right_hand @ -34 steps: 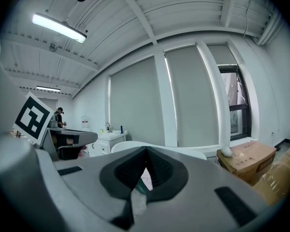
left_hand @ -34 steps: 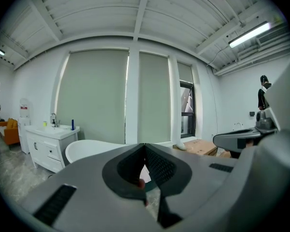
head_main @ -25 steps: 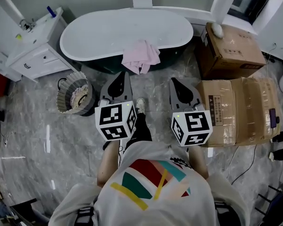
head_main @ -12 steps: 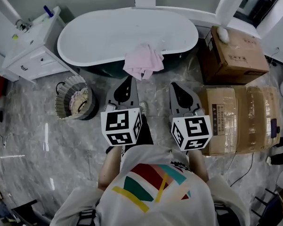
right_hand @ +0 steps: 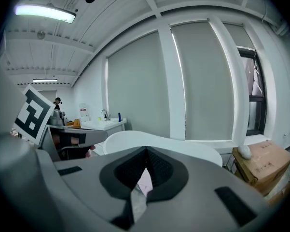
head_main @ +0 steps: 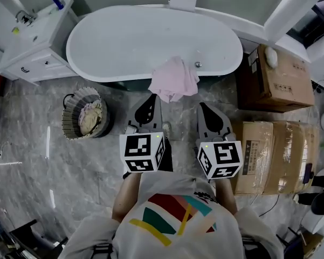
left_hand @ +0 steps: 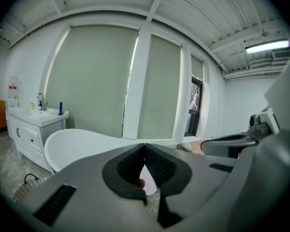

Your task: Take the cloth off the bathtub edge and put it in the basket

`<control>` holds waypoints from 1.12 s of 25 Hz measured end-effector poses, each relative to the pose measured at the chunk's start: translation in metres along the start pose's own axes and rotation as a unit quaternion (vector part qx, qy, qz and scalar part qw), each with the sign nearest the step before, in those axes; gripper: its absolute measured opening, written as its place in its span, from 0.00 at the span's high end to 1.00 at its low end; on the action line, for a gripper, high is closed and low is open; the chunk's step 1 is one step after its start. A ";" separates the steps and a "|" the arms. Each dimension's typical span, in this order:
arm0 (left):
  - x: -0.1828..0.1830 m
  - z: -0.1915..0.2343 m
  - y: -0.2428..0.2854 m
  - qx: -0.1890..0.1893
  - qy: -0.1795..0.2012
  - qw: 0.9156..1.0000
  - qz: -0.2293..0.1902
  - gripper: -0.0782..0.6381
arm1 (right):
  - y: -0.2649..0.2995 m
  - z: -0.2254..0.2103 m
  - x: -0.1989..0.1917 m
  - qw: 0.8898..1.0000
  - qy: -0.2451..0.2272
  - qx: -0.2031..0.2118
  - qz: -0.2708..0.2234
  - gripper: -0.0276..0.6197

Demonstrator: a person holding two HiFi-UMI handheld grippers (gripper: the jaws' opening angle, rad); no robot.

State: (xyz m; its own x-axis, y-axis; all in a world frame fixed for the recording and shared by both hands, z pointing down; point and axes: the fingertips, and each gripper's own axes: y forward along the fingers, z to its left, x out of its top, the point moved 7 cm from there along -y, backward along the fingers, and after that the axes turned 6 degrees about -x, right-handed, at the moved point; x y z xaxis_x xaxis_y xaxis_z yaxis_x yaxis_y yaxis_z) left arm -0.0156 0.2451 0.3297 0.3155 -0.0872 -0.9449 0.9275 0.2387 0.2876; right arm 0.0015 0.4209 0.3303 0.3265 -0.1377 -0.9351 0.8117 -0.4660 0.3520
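Observation:
A pink cloth [head_main: 174, 79] hangs over the near edge of the white bathtub [head_main: 135, 39]. A sliver of the same cloth [left_hand: 141, 182] shows through the left jaws, and the cloth [right_hand: 145, 182] shows through the right jaws too. My left gripper [head_main: 151, 97] is shut and empty, its tip just short of the cloth's lower left. A little to the right and below the cloth, my right gripper [head_main: 203, 106] is also shut with nothing in it. The round woven basket [head_main: 74, 104] stands on the floor at the left with some cloth inside.
A white vanity cabinet [head_main: 35, 42] stands left of the tub. Cardboard boxes [head_main: 283, 80] are stacked at the right, with a larger flat box [head_main: 275, 155] nearer me. The floor is grey marble tile [head_main: 54, 188].
Both grippers have moved forward toward the tub and the cloth, staying shut. The tub, cloth and basket now sit nearer in the head view.

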 end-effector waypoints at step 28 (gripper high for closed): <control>0.065 0.128 0.162 0.027 -0.025 0.999 0.021 0.87 | 0.189 -0.051 0.084 0.999 0.025 -0.040 0.017 0.94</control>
State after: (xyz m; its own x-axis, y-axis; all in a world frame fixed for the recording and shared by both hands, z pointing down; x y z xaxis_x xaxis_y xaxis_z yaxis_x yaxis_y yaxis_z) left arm 0.1812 0.1544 0.3348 0.3620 -0.1266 -0.9236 0.9225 0.1908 0.3354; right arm 0.2075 0.3659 0.3201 0.3766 -0.1077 -0.9201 0.8355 -0.3895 0.3876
